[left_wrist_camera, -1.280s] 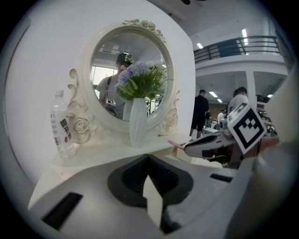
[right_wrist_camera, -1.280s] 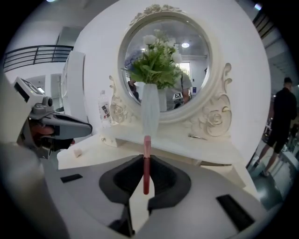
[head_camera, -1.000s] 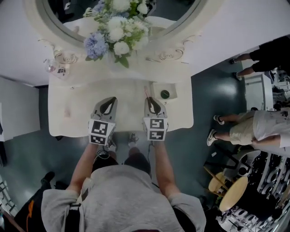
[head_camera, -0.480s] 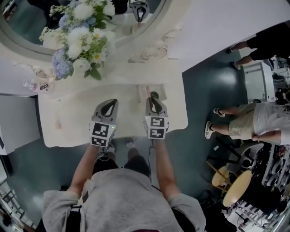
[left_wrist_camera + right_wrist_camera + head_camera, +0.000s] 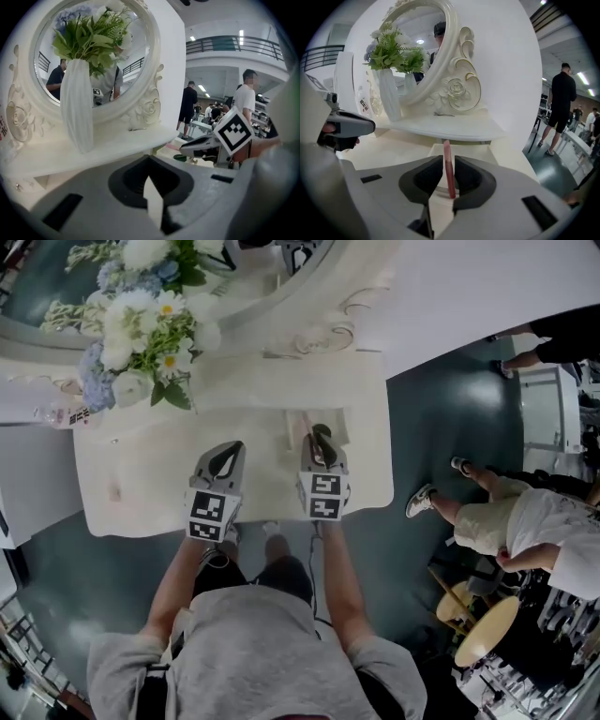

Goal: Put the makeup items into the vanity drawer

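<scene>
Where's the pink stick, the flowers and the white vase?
pink stick (image 5: pixel 449 171), right gripper view, middle of the stick.
flowers (image 5: pixel 120 352), head view, on a white bloom.
vase (image 5: pixel 77 108), left gripper view, middle of its body.

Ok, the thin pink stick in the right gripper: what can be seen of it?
The thin pink stick is slim, straight and glossy, like plastic, and paler toward its far end. It is clamped between the jaws of the right gripper and runs along them, its far end sticking out past their tips over the cream vanity top. No cap or print shows. Only the jaws touch it.
</scene>
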